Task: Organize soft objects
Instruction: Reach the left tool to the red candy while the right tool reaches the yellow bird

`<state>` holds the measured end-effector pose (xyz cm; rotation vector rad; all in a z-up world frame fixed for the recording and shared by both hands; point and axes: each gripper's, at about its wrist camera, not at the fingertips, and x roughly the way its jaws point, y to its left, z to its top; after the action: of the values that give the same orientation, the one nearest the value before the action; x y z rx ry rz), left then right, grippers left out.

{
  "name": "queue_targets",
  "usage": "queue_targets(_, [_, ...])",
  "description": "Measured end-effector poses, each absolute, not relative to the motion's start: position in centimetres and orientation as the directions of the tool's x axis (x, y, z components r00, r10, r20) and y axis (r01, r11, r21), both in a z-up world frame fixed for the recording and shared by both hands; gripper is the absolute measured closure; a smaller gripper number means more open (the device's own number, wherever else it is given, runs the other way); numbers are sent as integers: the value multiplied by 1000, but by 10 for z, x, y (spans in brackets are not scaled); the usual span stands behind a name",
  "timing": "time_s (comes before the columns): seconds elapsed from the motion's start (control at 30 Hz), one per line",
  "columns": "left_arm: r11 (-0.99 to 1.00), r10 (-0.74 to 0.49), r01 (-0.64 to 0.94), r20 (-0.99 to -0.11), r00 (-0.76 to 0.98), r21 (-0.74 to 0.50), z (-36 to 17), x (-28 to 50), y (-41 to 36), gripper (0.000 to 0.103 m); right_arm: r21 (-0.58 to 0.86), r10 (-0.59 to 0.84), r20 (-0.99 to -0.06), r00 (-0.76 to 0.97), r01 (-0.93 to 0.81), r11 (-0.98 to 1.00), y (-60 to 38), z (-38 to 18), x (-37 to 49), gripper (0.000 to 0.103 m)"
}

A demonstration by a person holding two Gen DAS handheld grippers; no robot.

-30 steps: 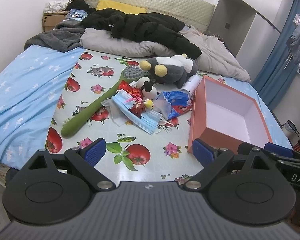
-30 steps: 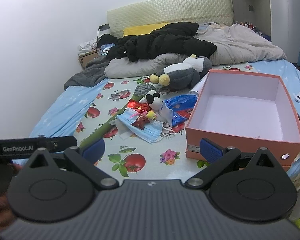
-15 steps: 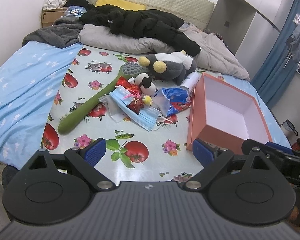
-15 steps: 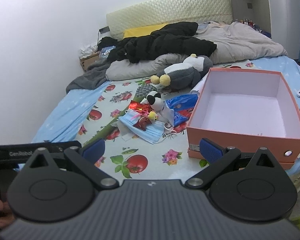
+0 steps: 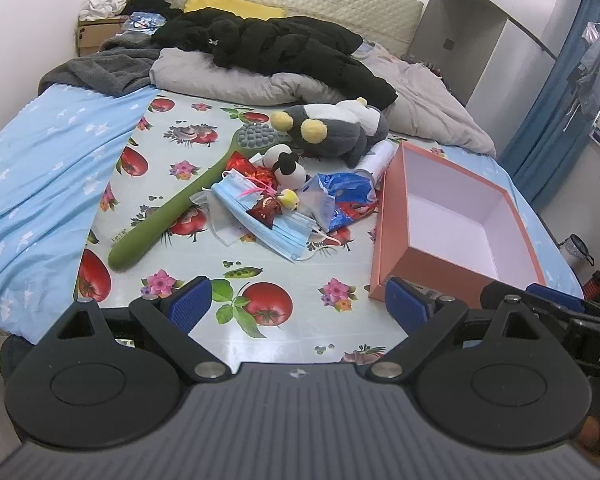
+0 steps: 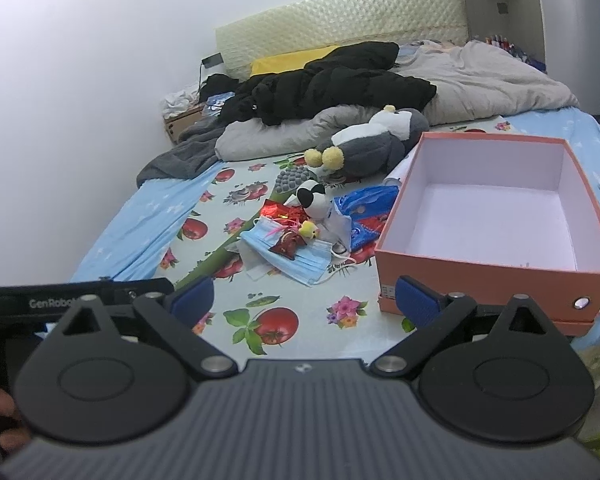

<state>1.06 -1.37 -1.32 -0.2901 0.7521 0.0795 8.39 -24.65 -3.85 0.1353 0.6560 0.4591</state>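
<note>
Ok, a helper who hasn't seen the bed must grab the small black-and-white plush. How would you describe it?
Find the open orange box on the tomato-print cloth; the clutter pile lies just left of it. At the pile's far side, in front of the big grey plush, sits the small black-and-white plush. It alone has a white body with black ears.

Oilcloth (image 5: pixel 300 276) pale, printed with red tomatoes, pink flowers. Sheet (image 5: pixel 40 168) far left light blue, white specks. Box (image 6: pixel 492 264) right, salmon outside, white inside. Penguin plush (image 5: pixel 336 128) grey-white, yellow feet. Masks (image 5: pixel 268 216) blue. Massager (image 5: pixel 172 212) green.
</note>
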Motion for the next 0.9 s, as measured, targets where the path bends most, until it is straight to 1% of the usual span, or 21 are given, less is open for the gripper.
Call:
queue_targets(0.03, [957, -32, -175, -683, 729, -232, -14, 11, -13, 7, 262, 453, -554, 698, -370, 891, -246, -39, 84, 6])
queue_targets(0.07, [956, -33, -176, -683, 729, -233, -15, 12, -13, 7, 263, 455, -555, 697, -372, 890, -245, -39, 84, 16])
queue_targets(0.13, [956, -36, -174, -683, 729, -237, -15, 13, -11, 8, 262, 448, -566, 692, -364, 894, -245, -41, 86, 29])
queue_targets(0.6, [956, -44, -174, -705, 708, -235, -31, 39, -1, 9, 271, 453, -570, 686, -364, 891, -231, -51, 114, 29])
queue_targets(0.7, [958, -41, -174, -708, 705, -228, -34, 48, 4, 9, 251, 439, -579, 687, -362, 898, -226, -53, 123, 29])
queue_targets(0.9, [961, -37, -172, -717, 696, -216, -42, 67, 13, 9, 272, 426, -614, 665, -329, 904, -220, -64, 144, 29])
